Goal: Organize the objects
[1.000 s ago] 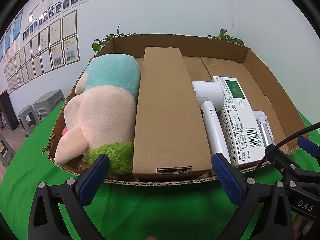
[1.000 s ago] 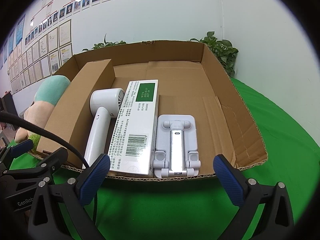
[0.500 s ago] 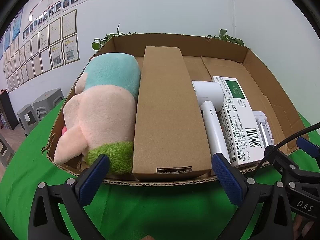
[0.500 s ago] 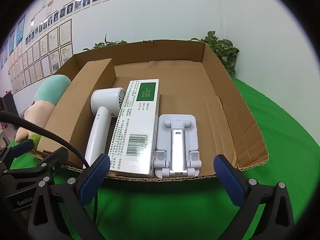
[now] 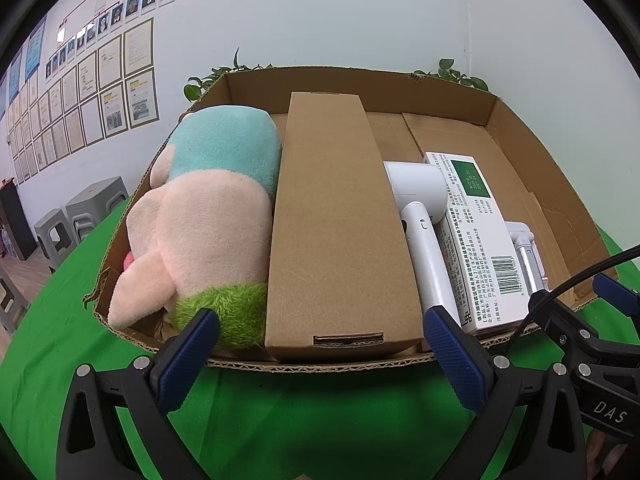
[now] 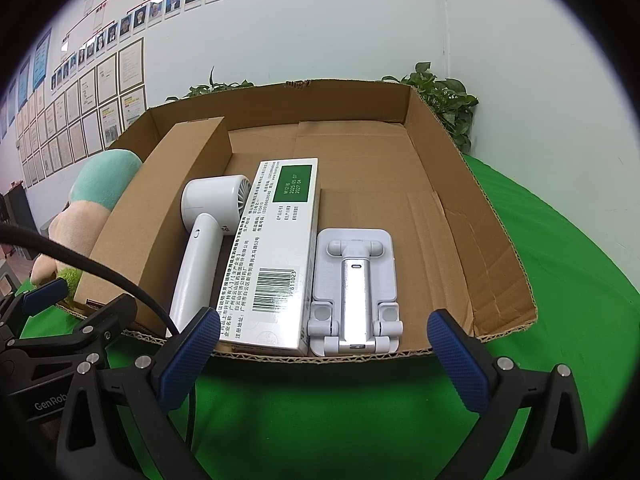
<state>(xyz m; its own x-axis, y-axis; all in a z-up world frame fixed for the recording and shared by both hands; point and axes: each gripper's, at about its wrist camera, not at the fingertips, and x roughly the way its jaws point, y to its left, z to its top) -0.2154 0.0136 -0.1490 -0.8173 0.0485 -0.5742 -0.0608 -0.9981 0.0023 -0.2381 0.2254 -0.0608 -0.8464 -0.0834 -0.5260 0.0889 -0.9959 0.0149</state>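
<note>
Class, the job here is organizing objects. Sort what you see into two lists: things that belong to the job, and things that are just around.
Part of the job:
cardboard tray
plush toy
brown carton
white hair dryer
white medicine box
folding phone stand
left gripper, open
right gripper, open

Just around:
potted plants
wall certificates
grey stools

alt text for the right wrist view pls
An open cardboard tray on a green tablecloth holds, left to right, a brown carton, a white handheld fan, a white medicine box and a folded white phone stand. The right claw hangs open and empty before the tray's near edge.
</note>
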